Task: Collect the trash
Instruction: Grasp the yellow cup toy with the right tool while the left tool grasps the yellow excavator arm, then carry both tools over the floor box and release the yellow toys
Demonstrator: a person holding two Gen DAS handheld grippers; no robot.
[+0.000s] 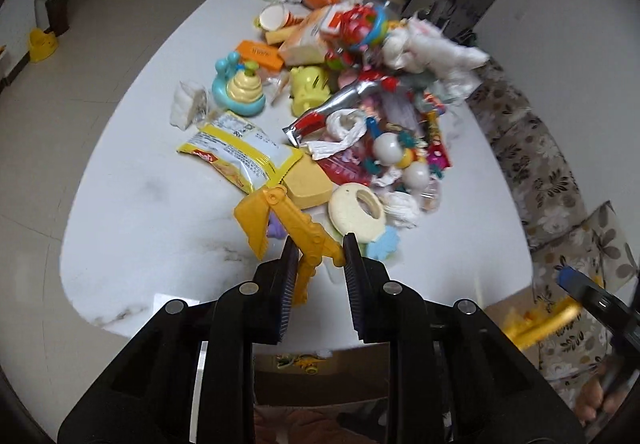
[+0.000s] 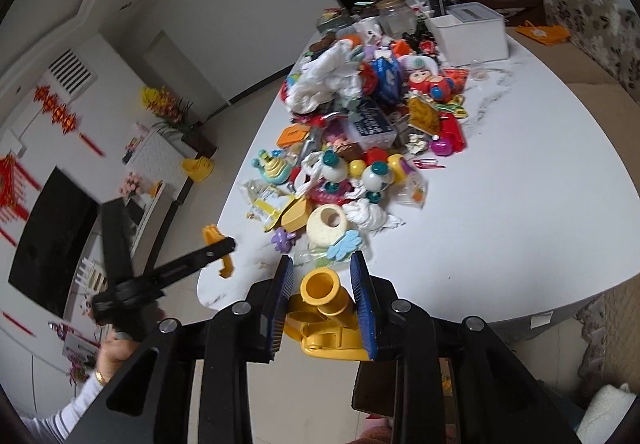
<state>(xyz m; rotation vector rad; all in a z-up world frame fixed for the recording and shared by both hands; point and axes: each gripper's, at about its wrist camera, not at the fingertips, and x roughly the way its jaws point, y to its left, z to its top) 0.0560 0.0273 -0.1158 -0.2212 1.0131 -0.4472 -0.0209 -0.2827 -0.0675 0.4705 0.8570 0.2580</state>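
Two grippers, fingers clamped: left gripper holds yellow digger arm, right gripper yellow tube toy, lifted off bench for collecting.

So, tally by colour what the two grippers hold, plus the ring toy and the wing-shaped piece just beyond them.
Yellow: 2, the yellow plastic digger arm in the left gripper and the yellow plastic tube toy in the right gripper.
Cream: 1, the round plastic ring toy.
Light blue: 1, the flat wing-shaped piece.
Total: 4.
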